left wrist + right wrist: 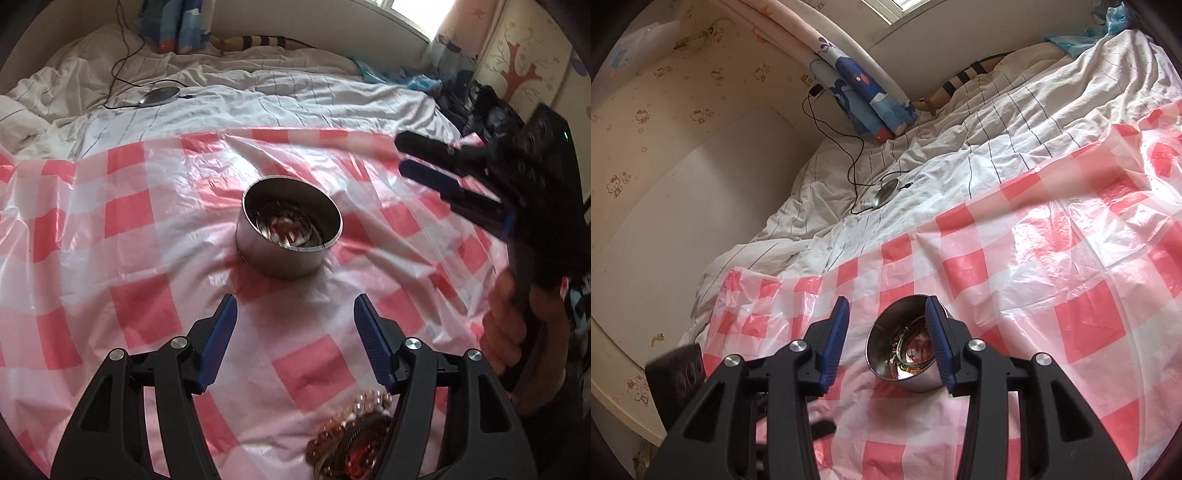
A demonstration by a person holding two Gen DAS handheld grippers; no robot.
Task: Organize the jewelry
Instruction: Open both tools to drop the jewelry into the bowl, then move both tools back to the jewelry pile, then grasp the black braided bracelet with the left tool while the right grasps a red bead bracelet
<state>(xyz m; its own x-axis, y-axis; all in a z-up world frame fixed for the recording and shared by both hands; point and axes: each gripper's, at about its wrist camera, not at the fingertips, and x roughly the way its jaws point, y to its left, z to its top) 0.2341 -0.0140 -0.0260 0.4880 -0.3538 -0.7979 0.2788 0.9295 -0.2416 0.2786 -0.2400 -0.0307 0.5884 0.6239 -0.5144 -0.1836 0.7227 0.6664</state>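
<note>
The heap of beaded bracelets (pixel 354 432) lies on the checked plastic sheet (pixel 110 258), just under the left tongs (pixel 295 325), nearer to the camera than their tips. The steel bowl (pixel 291 229) with jewelry inside stands ahead of them. Both left tongs and right tongs (pixel 886 332) are open and hold nothing. The sheet covers a bed with a white striped quilt (pixel 960 129).

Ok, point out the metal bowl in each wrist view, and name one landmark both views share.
Left wrist: metal bowl sits mid-frame on the checked sheet, beyond the open left gripper.
Right wrist: metal bowl is low centre, partly behind the right gripper's right-hand finger.
Shared landmark: the round grey disc with its black cable on the white bedding.
</note>
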